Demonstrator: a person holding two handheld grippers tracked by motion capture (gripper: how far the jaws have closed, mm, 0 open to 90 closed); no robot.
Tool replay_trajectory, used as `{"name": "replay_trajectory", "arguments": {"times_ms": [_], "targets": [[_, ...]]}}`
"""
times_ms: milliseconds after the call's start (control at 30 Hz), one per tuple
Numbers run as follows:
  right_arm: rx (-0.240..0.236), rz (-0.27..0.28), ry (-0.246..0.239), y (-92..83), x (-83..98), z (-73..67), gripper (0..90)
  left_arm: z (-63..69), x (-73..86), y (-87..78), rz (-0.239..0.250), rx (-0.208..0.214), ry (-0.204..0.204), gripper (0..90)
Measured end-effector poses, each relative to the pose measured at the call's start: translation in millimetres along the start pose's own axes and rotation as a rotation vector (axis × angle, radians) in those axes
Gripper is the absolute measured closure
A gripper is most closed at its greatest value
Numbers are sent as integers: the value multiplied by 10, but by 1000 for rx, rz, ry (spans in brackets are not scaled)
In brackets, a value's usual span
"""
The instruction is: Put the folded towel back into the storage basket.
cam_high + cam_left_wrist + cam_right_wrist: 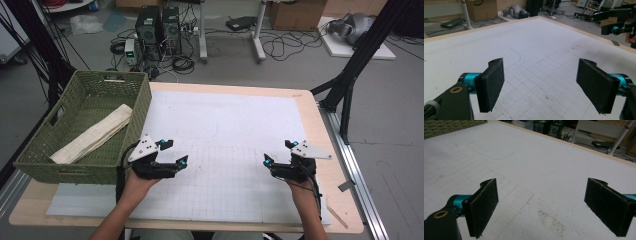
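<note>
Both claws, left gripper (pixel 176 152) and right gripper (pixel 278 151), are hanging wide open, gripping nothing. We're hovering them over the white mat (pixel 225 125); basket (pixel 40 150) sitting just left of the left gripper.

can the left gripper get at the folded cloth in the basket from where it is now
Probably yes: the left gripper is open and empty beside the green basket, whose top is open. It would need to lift over the near wall to reach the folded cloth.
</note>
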State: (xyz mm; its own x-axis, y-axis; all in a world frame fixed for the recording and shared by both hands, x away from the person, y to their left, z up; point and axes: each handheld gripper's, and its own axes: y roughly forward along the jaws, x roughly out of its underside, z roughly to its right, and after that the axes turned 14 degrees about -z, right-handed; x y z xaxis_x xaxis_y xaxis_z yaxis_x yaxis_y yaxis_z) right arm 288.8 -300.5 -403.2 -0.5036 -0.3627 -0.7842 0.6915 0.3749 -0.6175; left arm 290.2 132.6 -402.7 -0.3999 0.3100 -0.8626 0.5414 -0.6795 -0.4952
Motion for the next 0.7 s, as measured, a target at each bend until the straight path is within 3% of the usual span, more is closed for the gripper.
{"name": "replay_trajectory", "arguments": {"times_ms": [700], "targets": [[18,4,31,-43,88,46,113,-6,-3,32,-2,-18,1,232]]}}
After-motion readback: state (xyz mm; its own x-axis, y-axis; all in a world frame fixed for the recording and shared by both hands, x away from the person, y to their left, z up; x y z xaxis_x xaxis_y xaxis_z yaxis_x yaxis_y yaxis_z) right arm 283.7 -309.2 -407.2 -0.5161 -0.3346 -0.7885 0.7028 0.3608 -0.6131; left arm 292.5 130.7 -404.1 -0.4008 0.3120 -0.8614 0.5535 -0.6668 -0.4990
